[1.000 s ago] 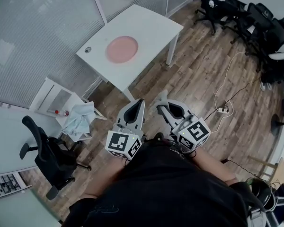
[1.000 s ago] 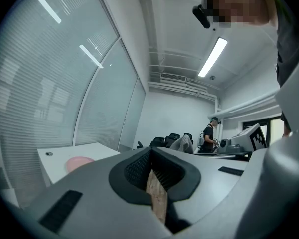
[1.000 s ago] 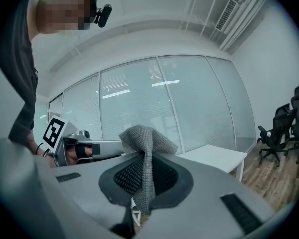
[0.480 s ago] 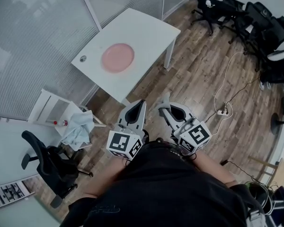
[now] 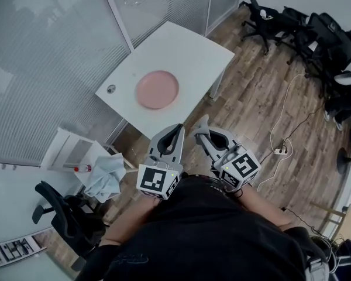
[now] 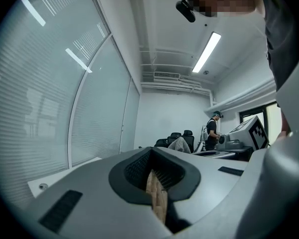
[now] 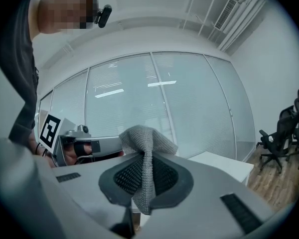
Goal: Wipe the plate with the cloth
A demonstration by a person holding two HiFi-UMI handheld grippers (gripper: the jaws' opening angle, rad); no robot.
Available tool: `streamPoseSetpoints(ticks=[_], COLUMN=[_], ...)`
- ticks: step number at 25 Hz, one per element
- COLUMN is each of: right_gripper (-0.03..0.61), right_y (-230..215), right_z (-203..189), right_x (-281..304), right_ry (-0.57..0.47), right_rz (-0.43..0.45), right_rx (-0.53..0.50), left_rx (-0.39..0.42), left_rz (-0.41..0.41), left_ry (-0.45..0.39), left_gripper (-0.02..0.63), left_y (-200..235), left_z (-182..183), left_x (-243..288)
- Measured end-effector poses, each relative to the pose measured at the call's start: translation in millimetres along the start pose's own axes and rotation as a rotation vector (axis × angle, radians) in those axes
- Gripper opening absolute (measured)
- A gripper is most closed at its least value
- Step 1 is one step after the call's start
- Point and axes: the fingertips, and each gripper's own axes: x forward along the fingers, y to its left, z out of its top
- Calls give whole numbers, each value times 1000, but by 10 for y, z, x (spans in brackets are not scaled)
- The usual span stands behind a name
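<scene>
Pink plate [image 5: 157, 89] lies on the white table [image 5: 193, 48].

Office (glass partition walls [image 5: 52, 57], black swivel chairs [image 5: 261, 17])
</scene>
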Motion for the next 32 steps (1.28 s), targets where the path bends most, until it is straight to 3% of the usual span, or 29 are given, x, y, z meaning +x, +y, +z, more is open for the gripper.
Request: streamPoseSetpoints(ticks=[9,19,28,32], right_gripper=[32,32,32,32], right_y=[83,92,-316,-627], right_z=[161,74,133,203], right_x=[852,1363,1691,1788], right_ry=[-11,44,78,94], right_rz=[43,156,285,336], right_rx=[-10,2,5,-32], left_rx=[-17,-77,-169,-171], left_rz=[32,144,266,318], left_ry=[-8,4,18,19], left_gripper=[12,12,12,12], left_y=[853,1355,1606,1674], left_z=[140,46,-45,-53], left_x=[10,-5,366,684])
